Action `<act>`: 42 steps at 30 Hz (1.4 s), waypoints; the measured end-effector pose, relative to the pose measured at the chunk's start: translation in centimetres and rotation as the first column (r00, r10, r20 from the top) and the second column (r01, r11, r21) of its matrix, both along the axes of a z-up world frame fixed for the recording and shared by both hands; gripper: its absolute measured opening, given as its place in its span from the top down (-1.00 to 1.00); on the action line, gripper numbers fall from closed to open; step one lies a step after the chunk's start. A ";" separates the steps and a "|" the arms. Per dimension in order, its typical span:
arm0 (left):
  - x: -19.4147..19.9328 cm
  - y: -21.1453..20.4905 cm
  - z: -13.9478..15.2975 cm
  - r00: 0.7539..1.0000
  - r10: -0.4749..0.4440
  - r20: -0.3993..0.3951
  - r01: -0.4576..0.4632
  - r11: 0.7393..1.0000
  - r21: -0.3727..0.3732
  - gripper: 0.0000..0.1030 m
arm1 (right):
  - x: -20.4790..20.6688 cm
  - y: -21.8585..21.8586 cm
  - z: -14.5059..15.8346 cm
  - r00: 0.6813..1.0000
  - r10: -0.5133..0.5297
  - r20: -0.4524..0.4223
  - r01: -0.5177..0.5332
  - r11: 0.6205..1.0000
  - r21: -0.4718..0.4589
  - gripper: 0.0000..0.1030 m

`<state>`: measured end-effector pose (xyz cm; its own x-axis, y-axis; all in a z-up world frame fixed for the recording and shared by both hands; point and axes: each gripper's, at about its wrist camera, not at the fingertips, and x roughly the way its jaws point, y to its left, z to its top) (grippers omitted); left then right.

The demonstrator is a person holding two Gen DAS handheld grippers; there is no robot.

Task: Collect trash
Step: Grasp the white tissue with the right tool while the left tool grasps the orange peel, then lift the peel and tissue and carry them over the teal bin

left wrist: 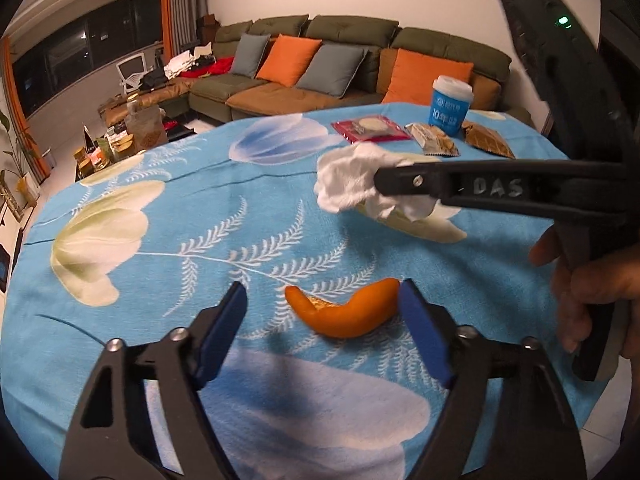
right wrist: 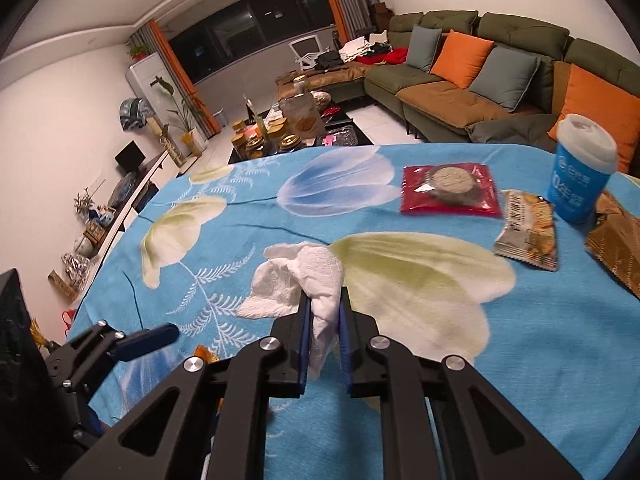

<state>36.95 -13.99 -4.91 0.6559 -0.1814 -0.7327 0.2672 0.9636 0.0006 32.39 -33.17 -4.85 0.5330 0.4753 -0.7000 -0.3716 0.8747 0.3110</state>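
Note:
A curved orange peel (left wrist: pixel 344 312) lies on the blue flowered tablecloth (left wrist: pixel 200 216). My left gripper (left wrist: pixel 324 312) is open and its blue pads stand on either side of the peel, the right pad close to the peel's right end. My right gripper (right wrist: pixel 325 320) is shut on a crumpled white tissue (right wrist: pixel 300 280), which it holds just above the cloth. The tissue also shows in the left wrist view (left wrist: pixel 352 180), pinched by the right gripper's black fingers (left wrist: pixel 412 182). A bit of the peel (right wrist: pixel 206 354) shows beside the left gripper's blue pad (right wrist: pixel 148 340).
At the table's far side lie a red cookie packet (right wrist: pixel 450 190), a snack wrapper (right wrist: pixel 528 232), a brown wrapper (right wrist: pixel 616 240) and a blue cup with a white lid (right wrist: pixel 580 168). A green sofa with cushions (left wrist: pixel 320 60) and a cluttered coffee table (right wrist: pixel 280 128) stand beyond.

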 end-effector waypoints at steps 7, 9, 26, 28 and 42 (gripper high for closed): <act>0.4 -1.2 -1.3 0.996 -0.034 -0.084 0.033 0.999 -0.006 -0.16 | -0.1 -0.6 0.2 1.000 -0.007 0.007 0.007 1.000 0.017 0.79; 0.5 -1.1 -1.2 0.997 -0.022 -0.074 0.021 1.000 -0.015 -0.03 | -0.4 -0.5 0.3 1.000 -0.005 0.011 0.004 1.000 0.018 0.79; -1.2 5.1 2.0 0.997 0.082 0.009 -0.080 0.989 -0.122 0.55 | -2.2 1.0 1.3 0.999 0.029 0.036 -0.029 0.999 0.014 0.79; -1.6 6.4 2.7 0.993 0.111 0.029 -0.107 0.989 -0.103 0.55 | -2.7 1.6 1.6 0.998 0.043 0.046 -0.043 0.999 0.009 0.79; -7.0 21.5 5.8 0.923 0.370 0.103 -0.366 0.929 -0.057 0.55 | -7.4 9.3 4.2 0.976 0.191 0.103 -0.193 0.981 0.014 0.79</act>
